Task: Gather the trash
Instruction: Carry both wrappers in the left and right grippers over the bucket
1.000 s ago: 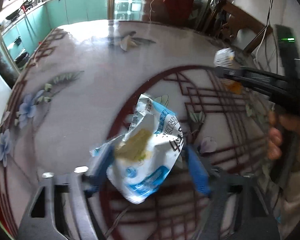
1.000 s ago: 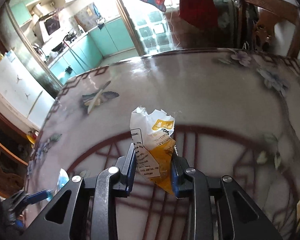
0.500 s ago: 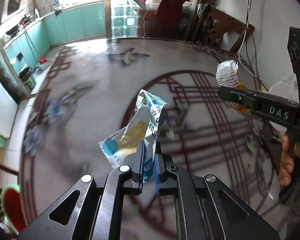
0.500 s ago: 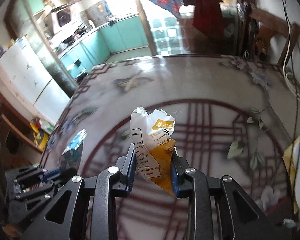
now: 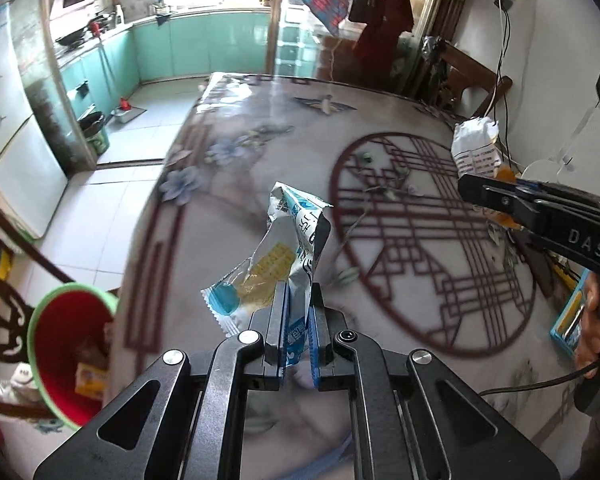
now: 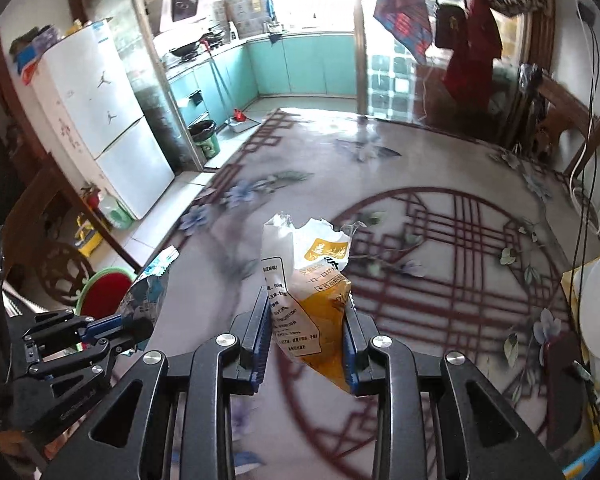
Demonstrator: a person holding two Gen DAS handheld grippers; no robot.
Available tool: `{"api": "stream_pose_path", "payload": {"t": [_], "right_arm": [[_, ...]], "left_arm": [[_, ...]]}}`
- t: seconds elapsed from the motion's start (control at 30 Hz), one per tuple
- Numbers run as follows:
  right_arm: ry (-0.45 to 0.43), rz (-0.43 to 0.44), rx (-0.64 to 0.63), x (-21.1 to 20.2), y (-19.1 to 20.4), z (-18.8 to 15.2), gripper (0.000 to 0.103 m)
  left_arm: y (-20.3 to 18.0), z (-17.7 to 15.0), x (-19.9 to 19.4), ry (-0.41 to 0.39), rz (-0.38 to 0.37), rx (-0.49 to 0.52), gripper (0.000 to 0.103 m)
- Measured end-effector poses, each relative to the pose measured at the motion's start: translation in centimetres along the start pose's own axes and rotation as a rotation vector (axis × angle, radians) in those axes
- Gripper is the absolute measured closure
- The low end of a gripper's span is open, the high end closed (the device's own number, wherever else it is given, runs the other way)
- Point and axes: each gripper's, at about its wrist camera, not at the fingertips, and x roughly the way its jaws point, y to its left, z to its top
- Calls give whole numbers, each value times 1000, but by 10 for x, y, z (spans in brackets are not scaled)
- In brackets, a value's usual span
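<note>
Carrying both wrappers clear of the surface (image 5: 228, 184): left gripper (image 5: 296, 330) clamped tight on blue wrapper (image 5: 290, 248), right gripper (image 6: 306, 332) pinching yellow wrapper (image 6: 312, 280). I'd centre each over the red bin (image 5: 66, 344), lower left of frame, before releasing.

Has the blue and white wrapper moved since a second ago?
Yes. The blue and white wrapper, then lying on the table, is now pinched in the left gripper, lifted clear, nearer the red bin.
</note>
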Motion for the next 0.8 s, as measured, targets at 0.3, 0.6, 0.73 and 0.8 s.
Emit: {"api": "stream_pose_path", "payload": {"t": [0.3, 0.6, 0.73, 0.8], "right_arm": [[13, -18, -12, -11, 74, -7, 76], [65, 117, -95, 16, 184, -7, 76], [104, 195, -158, 43, 248, -9, 76], [123, 222, -179, 57, 273, -12, 76]], "left_arm": [[62, -28, -28, -10, -6, -30, 95], [167, -62, -41, 27, 124, -173, 95], [214, -78, -44, 47, 198, -227, 95], [232, -85, -42, 53, 218, -247, 95]]}}
